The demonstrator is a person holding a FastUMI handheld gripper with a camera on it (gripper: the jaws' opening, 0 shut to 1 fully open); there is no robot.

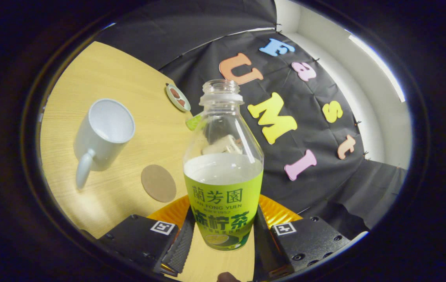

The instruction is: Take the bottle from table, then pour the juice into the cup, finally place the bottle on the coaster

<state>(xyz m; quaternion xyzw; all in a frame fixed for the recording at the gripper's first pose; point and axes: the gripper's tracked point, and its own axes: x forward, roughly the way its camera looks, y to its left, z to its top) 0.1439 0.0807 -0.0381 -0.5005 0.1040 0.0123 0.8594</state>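
Claw: I have it clamped on the uncapped clear plastic green-labelled bottle.
Handling: half-full, sloshy, slick; I judge the labelled waist best.

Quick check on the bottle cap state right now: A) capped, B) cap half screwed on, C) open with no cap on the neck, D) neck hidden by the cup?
C: the bottle, held between the fingers of the gripper, shows a bare threaded neck with an open mouth and no cap, and the cup stands apart from it on the table.
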